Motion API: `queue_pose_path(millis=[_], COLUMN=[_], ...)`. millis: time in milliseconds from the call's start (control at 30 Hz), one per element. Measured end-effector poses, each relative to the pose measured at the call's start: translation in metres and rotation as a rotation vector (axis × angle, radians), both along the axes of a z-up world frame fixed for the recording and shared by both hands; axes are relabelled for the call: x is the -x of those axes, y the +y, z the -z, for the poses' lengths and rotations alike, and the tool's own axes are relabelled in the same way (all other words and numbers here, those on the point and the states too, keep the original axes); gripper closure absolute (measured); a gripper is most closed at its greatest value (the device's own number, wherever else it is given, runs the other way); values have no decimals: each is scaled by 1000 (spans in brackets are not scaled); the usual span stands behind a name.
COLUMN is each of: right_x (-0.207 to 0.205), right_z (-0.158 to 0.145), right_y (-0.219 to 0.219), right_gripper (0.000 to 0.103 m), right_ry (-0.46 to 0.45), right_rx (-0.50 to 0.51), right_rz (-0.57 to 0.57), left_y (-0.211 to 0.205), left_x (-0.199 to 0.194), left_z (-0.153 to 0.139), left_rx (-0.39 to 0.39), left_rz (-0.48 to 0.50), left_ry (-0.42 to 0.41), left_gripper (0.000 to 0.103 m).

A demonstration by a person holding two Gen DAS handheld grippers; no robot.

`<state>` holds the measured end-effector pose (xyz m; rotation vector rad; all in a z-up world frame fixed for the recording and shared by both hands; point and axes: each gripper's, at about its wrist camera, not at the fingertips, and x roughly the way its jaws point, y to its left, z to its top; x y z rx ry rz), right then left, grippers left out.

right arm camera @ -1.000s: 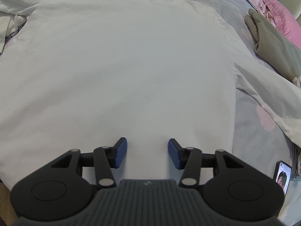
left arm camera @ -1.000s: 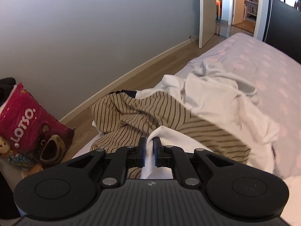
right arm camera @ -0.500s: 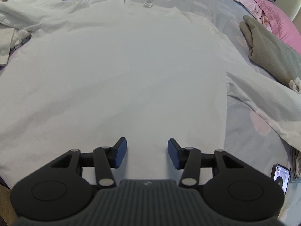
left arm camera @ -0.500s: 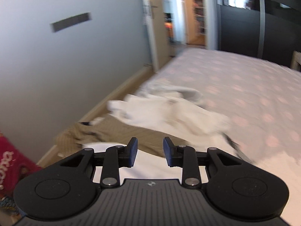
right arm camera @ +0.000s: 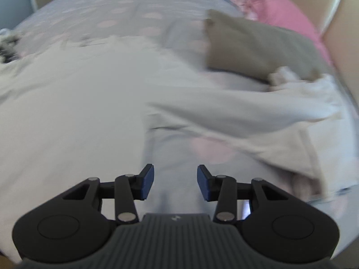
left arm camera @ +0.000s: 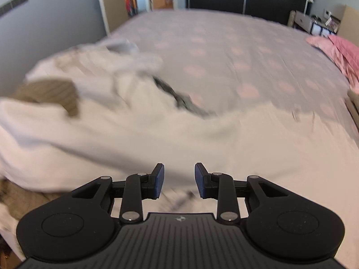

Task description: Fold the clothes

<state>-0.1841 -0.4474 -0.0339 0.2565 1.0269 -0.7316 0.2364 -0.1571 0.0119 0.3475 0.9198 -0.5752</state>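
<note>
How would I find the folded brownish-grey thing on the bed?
Look along the spotted grey bedsheet towards the pink pillow at the head of the bed. The folded taupe garment lies right beside it. It is the only neat, flat, folded piece; the white clothes nearby lie spread out.

A wide bed (left arm camera: pixel 224 51) in a grey sheet dotted with pink carries a white T-shirt (right arm camera: pixel 67 112) spread flat, a heap of white and tan striped clothes (left arm camera: pixel 74 83) near one edge, and a folded beige garment (right arm camera: pixel 253 44) beside pink pillows (right arm camera: pixel 276 9).
</note>
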Motion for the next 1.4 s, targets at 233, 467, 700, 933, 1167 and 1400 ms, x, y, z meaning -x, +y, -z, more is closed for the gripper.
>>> queue_pose_path(millis=[233, 467, 700, 933, 1167, 1400], right_x=[56, 67, 63, 76, 109, 144], right_z=[-17, -2, 26, 4, -38, -99], right_y=[-93, -137, -161, -153, -139, -117], right_gripper=[55, 51, 53, 96, 99, 99], right_ry=[90, 53, 120, 46, -75, -237], right_rx=[139, 106, 104, 96, 166, 230], right_rz=[197, 271, 348, 412, 532, 628], left_y=[-19, -30, -38, -37, -34, -32], left_x=[17, 15, 17, 15, 14, 7], left_z=[32, 42, 50, 49, 45, 44], left_rx=[-88, -96, -149, -147, -134, -98], left_rz=[58, 47, 69, 53, 37, 12], left_ry=[9, 40, 4, 5, 28, 96], left_gripper=[75, 75, 75, 75, 75, 75])
